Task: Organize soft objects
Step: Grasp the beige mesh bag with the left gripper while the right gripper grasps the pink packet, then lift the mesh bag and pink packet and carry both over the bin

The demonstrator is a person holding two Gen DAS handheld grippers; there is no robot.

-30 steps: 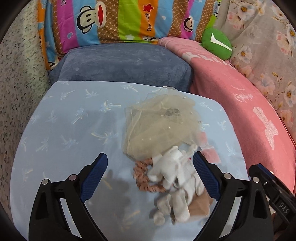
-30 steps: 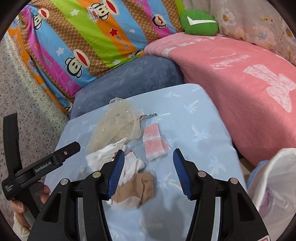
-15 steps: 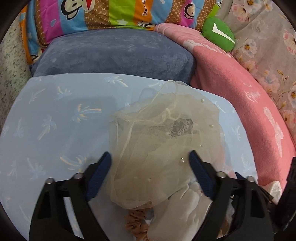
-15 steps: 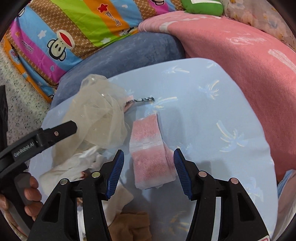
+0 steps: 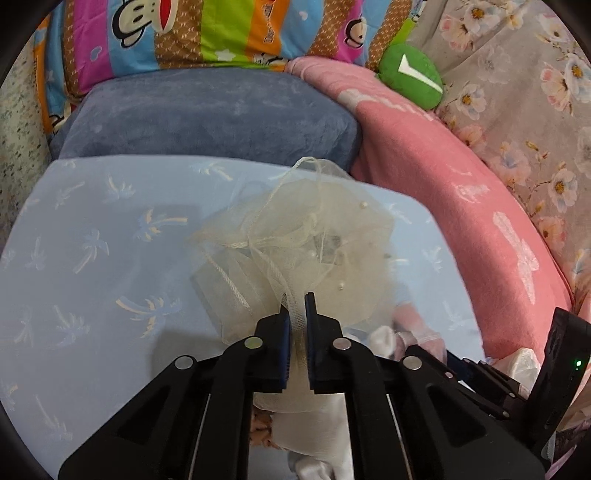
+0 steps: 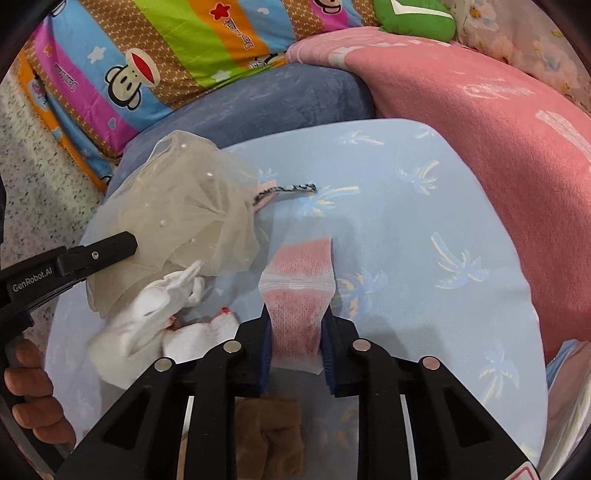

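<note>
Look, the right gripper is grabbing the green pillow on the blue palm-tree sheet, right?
Not the green pillow. The right wrist view shows the right gripper closing on the pink sock on the blue palm-tree sheet. The green pillow sits far back, untouched.

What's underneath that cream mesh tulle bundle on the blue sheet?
A black-and-white cord and a pink edge poke out from under the cream tulle bundle; the rest is covered.

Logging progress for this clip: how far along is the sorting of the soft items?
Nothing looks sorted yet. In hand: the left gripper is shut on the beige tulle; the right gripper is closing around the pink sock. Left on the blue pad: white socks and a tan stocking.
</note>
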